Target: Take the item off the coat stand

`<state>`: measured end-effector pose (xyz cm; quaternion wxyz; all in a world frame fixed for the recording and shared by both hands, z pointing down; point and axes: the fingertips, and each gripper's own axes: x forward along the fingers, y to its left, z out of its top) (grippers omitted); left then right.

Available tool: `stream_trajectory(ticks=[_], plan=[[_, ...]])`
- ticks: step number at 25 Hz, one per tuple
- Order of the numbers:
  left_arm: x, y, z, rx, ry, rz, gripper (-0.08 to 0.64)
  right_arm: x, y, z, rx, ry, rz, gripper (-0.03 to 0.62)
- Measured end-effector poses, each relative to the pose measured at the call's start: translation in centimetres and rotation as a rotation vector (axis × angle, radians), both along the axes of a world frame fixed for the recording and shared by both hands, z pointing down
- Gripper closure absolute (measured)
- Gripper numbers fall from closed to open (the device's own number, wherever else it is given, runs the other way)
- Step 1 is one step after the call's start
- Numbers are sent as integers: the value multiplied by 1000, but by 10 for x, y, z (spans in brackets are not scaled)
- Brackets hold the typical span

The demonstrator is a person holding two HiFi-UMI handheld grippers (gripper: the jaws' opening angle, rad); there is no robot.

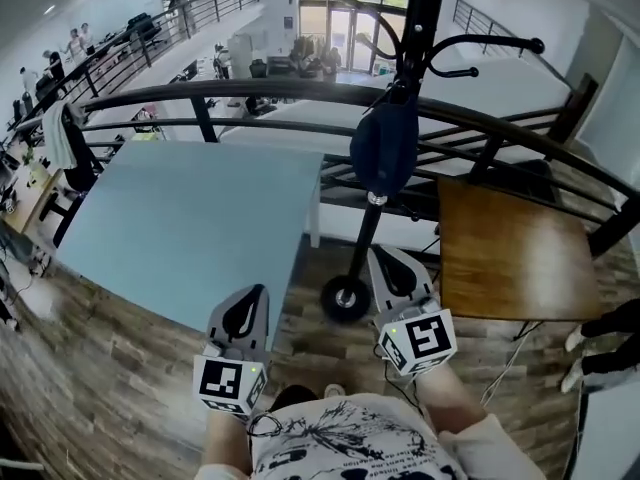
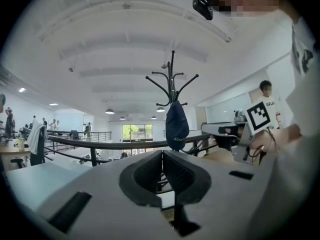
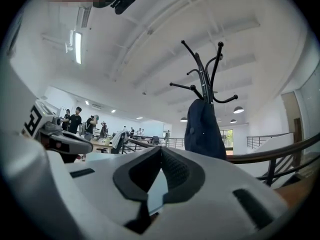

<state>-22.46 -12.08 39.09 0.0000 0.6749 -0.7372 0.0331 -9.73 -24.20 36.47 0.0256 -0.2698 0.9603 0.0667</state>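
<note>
A black coat stand (image 1: pixel 415 28) rises just ahead of me, its round base (image 1: pixel 346 299) on the wood floor. A dark navy bag (image 1: pixel 384 148) hangs from one of its hooks; it also shows as the bag (image 2: pixel 176 125) in the left gripper view and the bag (image 3: pixel 204 130) in the right gripper view. My left gripper (image 1: pixel 246 306) is low and left of the base, shut and empty. My right gripper (image 1: pixel 395 268) is just right of the pole, below the bag, shut with nothing between its jaws.
A pale blue table (image 1: pixel 190 223) stands to the left and a brown wooden table (image 1: pixel 510 248) to the right. A curved dark railing (image 1: pixel 250 93) runs behind the stand. People stand in the far office area.
</note>
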Motion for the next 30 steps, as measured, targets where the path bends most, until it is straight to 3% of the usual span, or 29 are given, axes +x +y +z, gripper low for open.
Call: stream_trajectory(ticks=[10, 19, 30], plan=[[-37, -91, -21, 43, 5, 254, 555, -14, -68, -41, 46, 14, 291, 597], [-46, -128, -27, 63, 3, 468, 555, -37, -111, -68, 49, -3, 462, 403], [-50, -144, -15, 39, 25, 571, 555, -45, -168, -69, 60, 81, 614, 387]])
